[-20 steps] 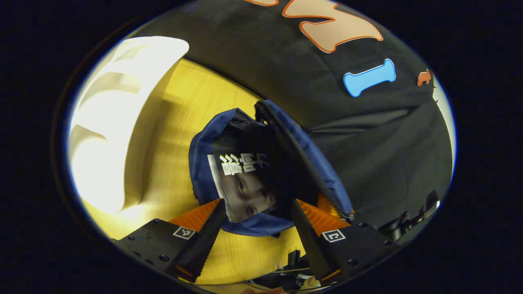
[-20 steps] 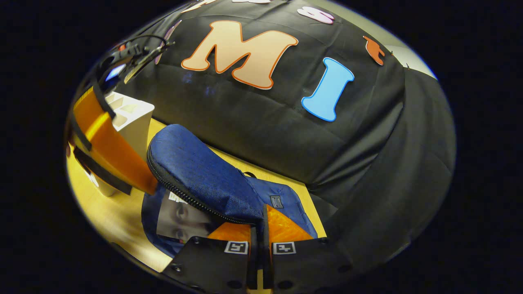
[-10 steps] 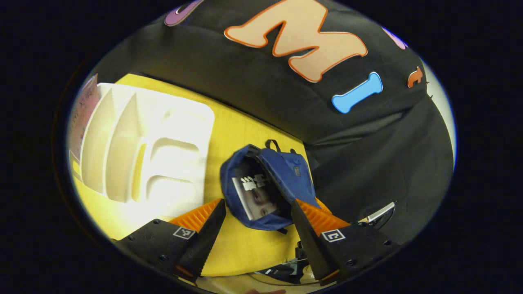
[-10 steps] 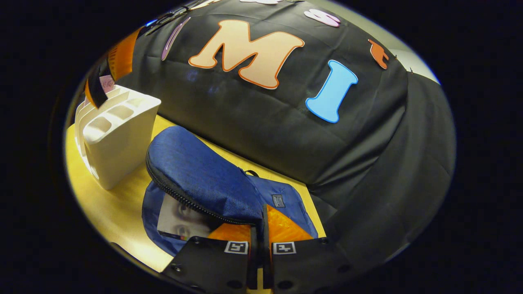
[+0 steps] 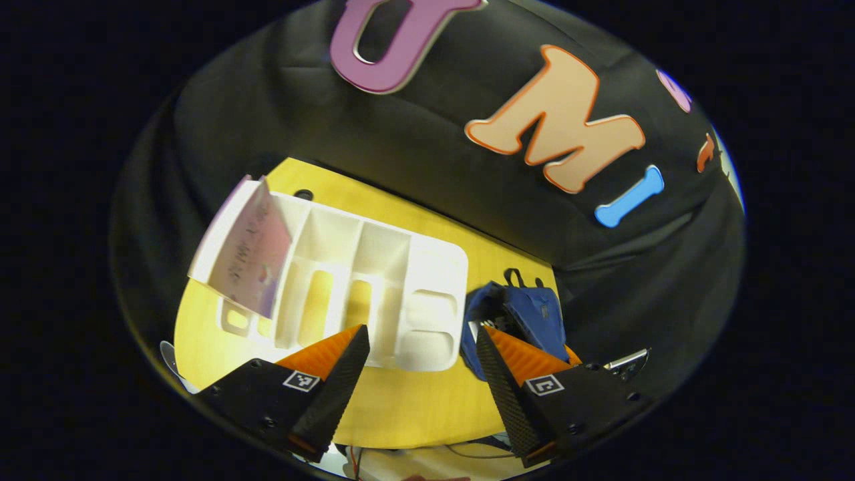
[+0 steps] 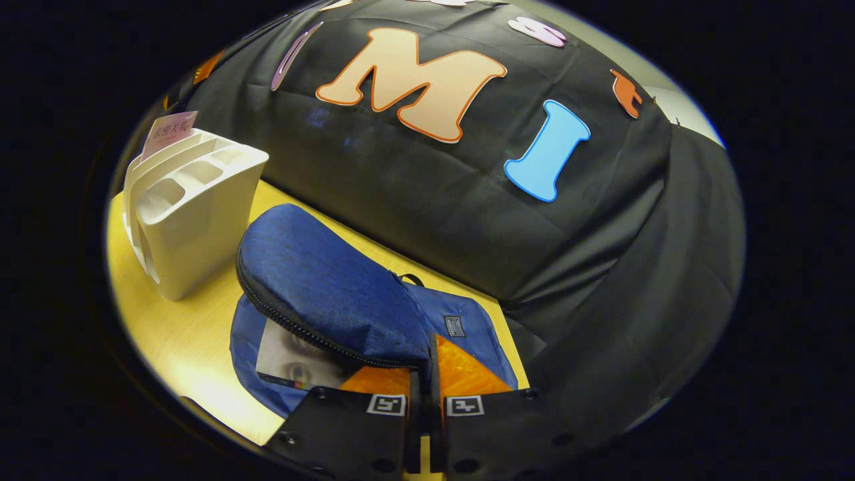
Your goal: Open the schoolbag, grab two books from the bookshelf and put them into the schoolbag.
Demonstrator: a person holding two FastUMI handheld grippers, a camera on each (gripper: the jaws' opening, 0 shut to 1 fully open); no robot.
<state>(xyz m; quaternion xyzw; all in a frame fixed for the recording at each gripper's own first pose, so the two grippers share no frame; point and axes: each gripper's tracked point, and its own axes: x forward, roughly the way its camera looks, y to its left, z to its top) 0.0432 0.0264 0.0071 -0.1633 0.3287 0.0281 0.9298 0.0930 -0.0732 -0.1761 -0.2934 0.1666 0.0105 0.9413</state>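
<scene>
Right gripper (image 6: 423, 391) is clenched on the schoolbag (image 6: 320, 287) flap, w/ one book (image 6: 294, 351) lying inside. Left gripper (image 5: 421, 361), jaws apart and empty, hovers over the bookshelf (image 5: 374, 294) near the bench's back edge. Next: bring it down straight on the pink book (image 5: 250, 257) at the far end slot, pinch the top edge, keep flap lifted.

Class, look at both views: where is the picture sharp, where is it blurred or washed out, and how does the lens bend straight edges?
Left gripper view: the pink book in the white bookshelf is smeared by blur, and the table edge bows. Right gripper view: the schoolbag weave and zip are crisp; the bookshelf's wall is bright but not washed out.
</scene>
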